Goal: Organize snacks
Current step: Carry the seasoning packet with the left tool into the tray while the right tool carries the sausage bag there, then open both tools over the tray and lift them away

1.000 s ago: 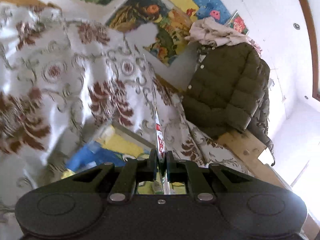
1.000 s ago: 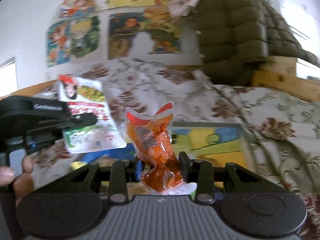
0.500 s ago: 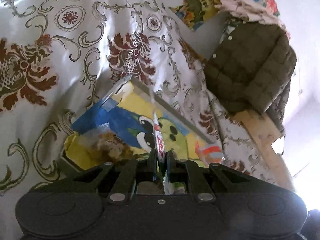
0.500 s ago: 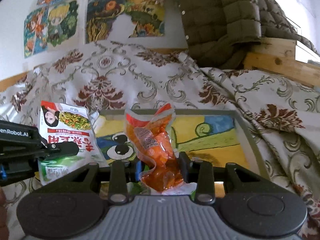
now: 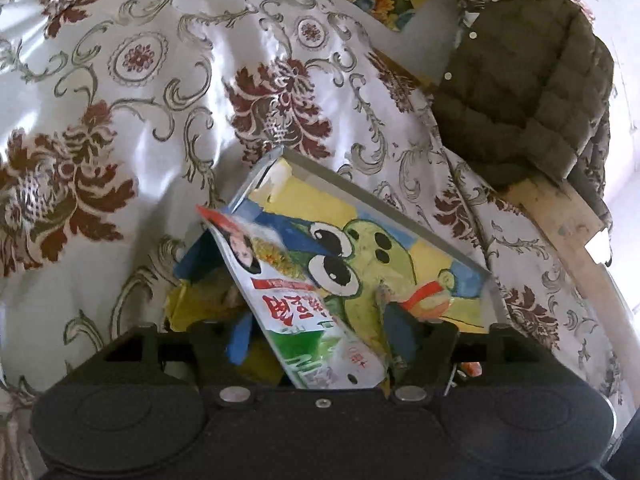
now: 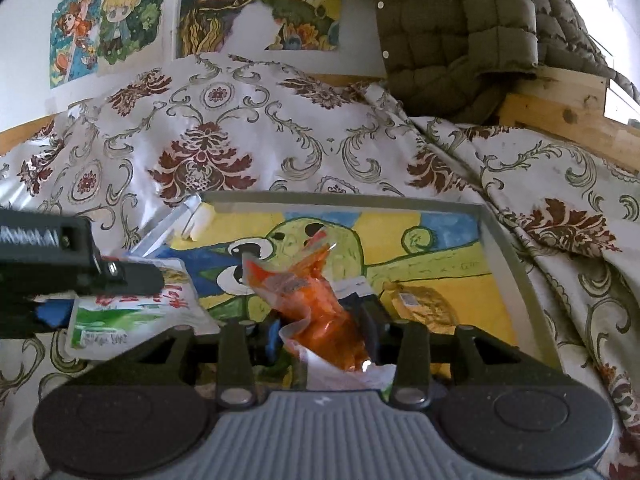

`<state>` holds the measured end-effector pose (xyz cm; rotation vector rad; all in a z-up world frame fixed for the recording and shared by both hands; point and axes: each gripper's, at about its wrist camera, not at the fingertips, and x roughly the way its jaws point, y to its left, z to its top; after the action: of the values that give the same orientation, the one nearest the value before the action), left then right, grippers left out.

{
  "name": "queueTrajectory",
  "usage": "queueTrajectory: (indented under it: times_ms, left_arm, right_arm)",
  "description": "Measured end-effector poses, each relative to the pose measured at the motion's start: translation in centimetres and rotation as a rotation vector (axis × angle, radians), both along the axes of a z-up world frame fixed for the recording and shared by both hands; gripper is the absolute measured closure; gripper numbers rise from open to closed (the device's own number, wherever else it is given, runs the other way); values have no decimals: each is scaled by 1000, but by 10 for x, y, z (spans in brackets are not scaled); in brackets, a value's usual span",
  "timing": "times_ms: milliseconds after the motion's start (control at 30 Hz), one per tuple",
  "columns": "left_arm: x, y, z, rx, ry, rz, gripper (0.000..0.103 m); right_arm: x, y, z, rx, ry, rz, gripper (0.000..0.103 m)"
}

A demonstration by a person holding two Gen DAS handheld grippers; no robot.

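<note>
A shallow tray (image 5: 362,189) with a painted green frog lies on the flowered bedspread. My left gripper (image 5: 320,338) hangs over its near corner, jaws opening wide. A white and green snack packet (image 5: 288,304) leans loose between them, and neither pad presses on it. In the right wrist view the same packet (image 6: 132,314) sits under the left gripper's finger (image 6: 132,278). My right gripper (image 6: 320,330) is over the tray (image 6: 502,264), its jaws starting to open. An orange snack packet (image 6: 320,304) still stands between the pads, tipped to the left.
A gold packet (image 6: 420,304) lies in the tray. A yellow bag (image 5: 196,304) sits at the tray's near left corner. A green quilted jacket (image 5: 520,80) hangs over the wooden bed frame (image 5: 560,220). Painted pictures (image 6: 256,12) cover the wall behind.
The left gripper tipped down over the tray and its jaws sprang apart, so the white packet dropped flat-side up between them. The right gripper came down over the tray; the orange packet tilted.
</note>
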<state>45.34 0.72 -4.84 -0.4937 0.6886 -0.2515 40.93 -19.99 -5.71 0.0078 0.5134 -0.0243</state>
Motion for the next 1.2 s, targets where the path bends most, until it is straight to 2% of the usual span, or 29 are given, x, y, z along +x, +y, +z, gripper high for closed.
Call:
queueTrajectory:
  times_ms: [133,233,300,367,400,600,733,967,1100,1200]
  left_arm:
    - [-1,0,4,3,11,-2,25]
    - [-3,1,7,14,13,10,16]
    - [-6,1,10,20,3,31,10]
    - [-10,1,15,22,-12,32,7]
    - [-11,1,18,24,-18,32,6]
    - [-26,-3,33,85,-53,55,3]
    - [-42,-6,48,134,-99,78,1]
    - [-76,-8,77,203,-169,131,1]
    - [-95,-12,90,268,-184,152,1]
    - [-113,-14,100,293,-210,143,1]
  right_arm:
    - [0,-5,6,40,8,-7,57]
    - [-1,-10,11,72,8,-19,56]
    - [-1,-14,14,102,6,-27,53]
    - [-4,-18,19,138,-4,-25,41]
    - [-5,-20,21,148,-9,-24,40]
    - [-15,-26,40,172,-40,-49,35]
    - [-27,-31,59,190,-76,-69,21]
    - [-61,-37,99,159,-163,-73,6]
    - [-88,-43,121,109,-201,-60,2]
    - [-104,-49,135,113,-222,-62,0]
